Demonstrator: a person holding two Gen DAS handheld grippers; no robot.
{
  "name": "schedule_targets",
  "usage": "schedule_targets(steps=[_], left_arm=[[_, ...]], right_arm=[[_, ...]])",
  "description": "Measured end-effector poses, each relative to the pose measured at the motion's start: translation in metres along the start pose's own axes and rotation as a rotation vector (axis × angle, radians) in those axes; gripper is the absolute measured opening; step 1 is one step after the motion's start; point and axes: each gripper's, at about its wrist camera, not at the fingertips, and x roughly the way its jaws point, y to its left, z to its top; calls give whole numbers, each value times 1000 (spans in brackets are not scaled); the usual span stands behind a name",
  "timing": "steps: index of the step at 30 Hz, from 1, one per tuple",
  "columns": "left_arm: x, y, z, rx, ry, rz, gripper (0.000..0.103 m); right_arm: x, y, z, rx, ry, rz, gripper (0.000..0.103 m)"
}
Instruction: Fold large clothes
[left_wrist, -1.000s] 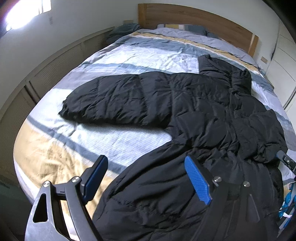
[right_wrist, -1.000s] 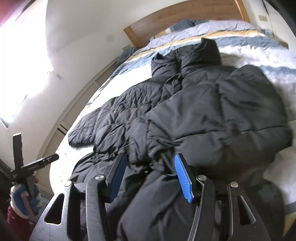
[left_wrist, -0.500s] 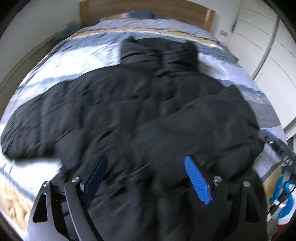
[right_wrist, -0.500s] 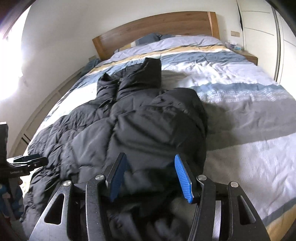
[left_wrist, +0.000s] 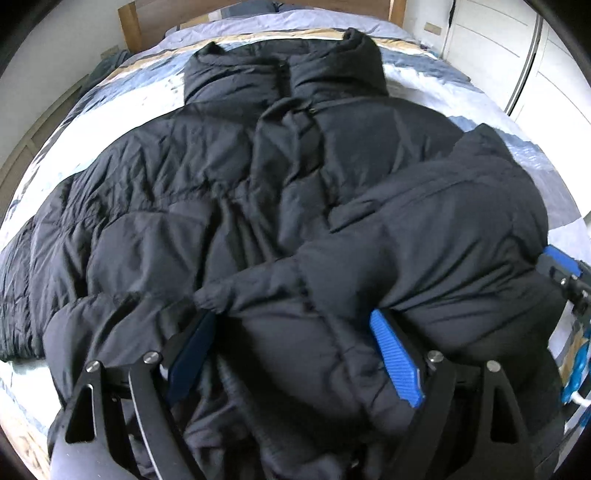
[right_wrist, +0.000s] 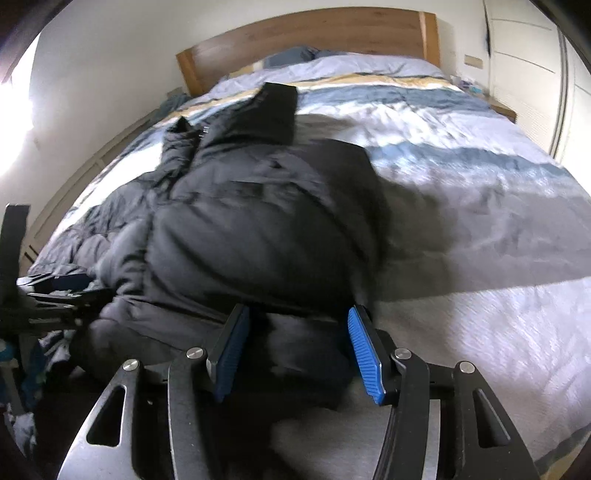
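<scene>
Left gripper (left_wrist: 295, 354) jaws wide, pads straddling a puffy fold near the hem, not pinching. Right gripper (right_wrist: 299, 347) about half open over the hem edge, not clamped either. Black down jacket (left_wrist: 258, 192) lies front up on the striped duvet (right_wrist: 461, 206), collar toward the headboard (right_wrist: 303, 40), 1 sleeve folded across. Judging: light, squashy, slick shell; grab seams, hem or cuffs, not loose fill
</scene>
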Motion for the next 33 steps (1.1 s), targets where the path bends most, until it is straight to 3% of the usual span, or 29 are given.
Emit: schedule_targets(steps=[4,8,13,15,20,27,33], left_arm=[[-24,13,-2,-39,-51,-14,85],[-42,-2,11,-29,-103,-69,85],[-19,-25,20,-9,-60,-89,85],[-2,-28,13,-4,-11,-79,85],[2,-27,-15,15,-3,-80,85],[-9,-36,-53,9,53,-151,85],[-34,-36,-74,-10,25,-192,85]], right_arm=[[-11,-8,7,-1,-9,-34,54],[-25,8,34,-40,-73,-1,54],[0,27,58,-56,-55,29,54],[18,26,54,-44,-16,18,54],[35,17,28,-7,21,23,54],[19,20,9,0,30,3,56],[-7,27,-3,-17,48,-22,56]])
